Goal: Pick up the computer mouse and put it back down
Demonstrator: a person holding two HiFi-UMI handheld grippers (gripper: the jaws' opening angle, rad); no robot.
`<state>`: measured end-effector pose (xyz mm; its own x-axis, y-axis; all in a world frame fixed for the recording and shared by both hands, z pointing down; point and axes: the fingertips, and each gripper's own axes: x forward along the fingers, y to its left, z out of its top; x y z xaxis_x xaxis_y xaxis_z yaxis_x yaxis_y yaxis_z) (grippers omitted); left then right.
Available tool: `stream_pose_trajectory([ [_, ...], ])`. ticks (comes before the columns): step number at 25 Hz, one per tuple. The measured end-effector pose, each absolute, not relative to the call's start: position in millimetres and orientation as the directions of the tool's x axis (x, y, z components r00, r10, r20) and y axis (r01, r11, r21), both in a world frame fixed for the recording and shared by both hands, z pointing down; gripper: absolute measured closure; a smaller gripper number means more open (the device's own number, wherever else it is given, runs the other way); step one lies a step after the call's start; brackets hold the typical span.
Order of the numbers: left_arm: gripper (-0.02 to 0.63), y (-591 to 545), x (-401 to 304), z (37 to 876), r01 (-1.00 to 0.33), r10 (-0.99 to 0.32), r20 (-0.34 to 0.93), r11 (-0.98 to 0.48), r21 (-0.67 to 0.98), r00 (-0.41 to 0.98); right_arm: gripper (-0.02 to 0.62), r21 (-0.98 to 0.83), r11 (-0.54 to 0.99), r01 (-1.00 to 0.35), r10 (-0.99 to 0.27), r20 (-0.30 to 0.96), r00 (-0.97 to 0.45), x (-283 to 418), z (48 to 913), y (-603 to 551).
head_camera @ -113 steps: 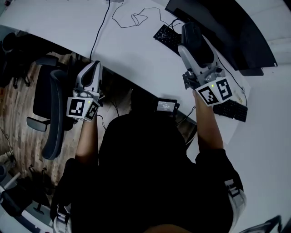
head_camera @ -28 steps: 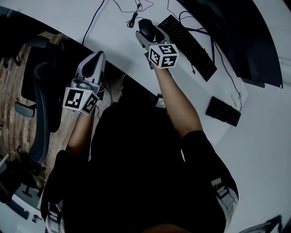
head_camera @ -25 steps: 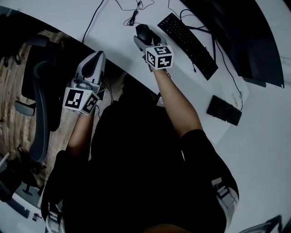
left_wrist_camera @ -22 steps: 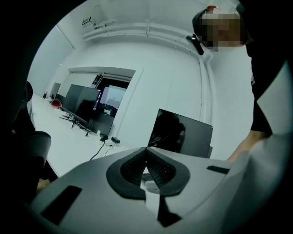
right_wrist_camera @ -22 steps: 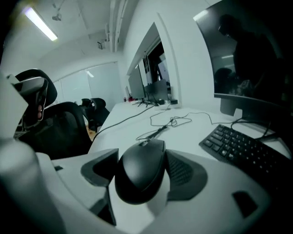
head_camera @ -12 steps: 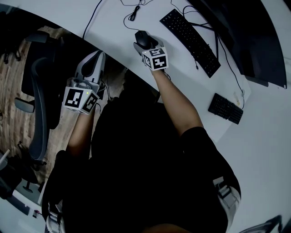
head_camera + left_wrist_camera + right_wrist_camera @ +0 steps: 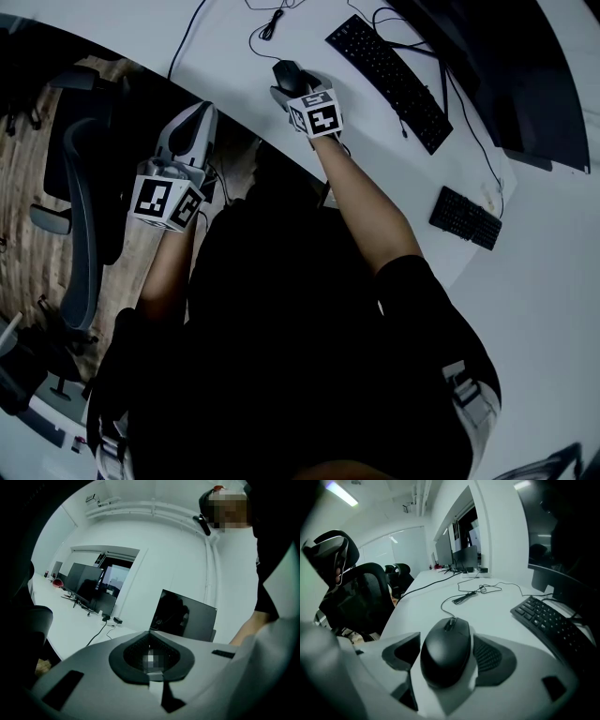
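A black wired computer mouse (image 7: 284,73) (image 7: 446,644) lies on the white desk (image 7: 234,56), a little left of the keyboard. My right gripper (image 7: 287,86) (image 7: 447,662) is lowered over it and tilted downward. Its jaws stand open, one on each side of the mouse, with the dark pads (image 7: 493,657) close to its flanks; a thin light strip shows at the right one. The mouse rests flat on the desk. My left gripper (image 7: 194,120) (image 7: 150,634) hangs off the desk's near edge, level, shut and holding nothing.
A black keyboard (image 7: 389,70) (image 7: 553,623) lies to the right of the mouse, with a small keypad (image 7: 466,217) nearer the desk's right edge. A dark monitor (image 7: 506,66) stands behind. The mouse's coiled cable (image 7: 476,591) runs farther back. An office chair (image 7: 84,206) is at left.
My right gripper has moved left from the keyboard and come down over the mouse, which now sits between its jaws. The left gripper has stayed where it was.
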<state>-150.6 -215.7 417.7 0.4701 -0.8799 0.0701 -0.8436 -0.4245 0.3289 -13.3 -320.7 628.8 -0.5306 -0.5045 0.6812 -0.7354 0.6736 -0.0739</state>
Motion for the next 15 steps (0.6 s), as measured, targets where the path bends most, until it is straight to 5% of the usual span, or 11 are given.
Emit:
stream_pose_trajectory([
  [5,0.611,-215.0,-154.6,412.7,-0.839,-0.878,0.053,-0.433,0.33,0.475,0.256,-0.118,0.629,-0.768,-0.585,0.579,-0.568,6.9,587.1,-334.0],
  [10,0.611,-205.5,-157.7,407.1,-0.826,-0.875,0.041,-0.44,0.353,0.483,0.271,-0.169,0.667,-0.726,-0.655,0.331,-0.679,29.1,476.8,-328.3],
  [15,0.611,-184.4,-143.4,388.3,-0.797,-0.848,-0.012,-0.503,0.335,0.531,0.466,-0.072,0.684,-0.726,-0.713,0.145,-0.686,58.6,367.8,-279.0],
])
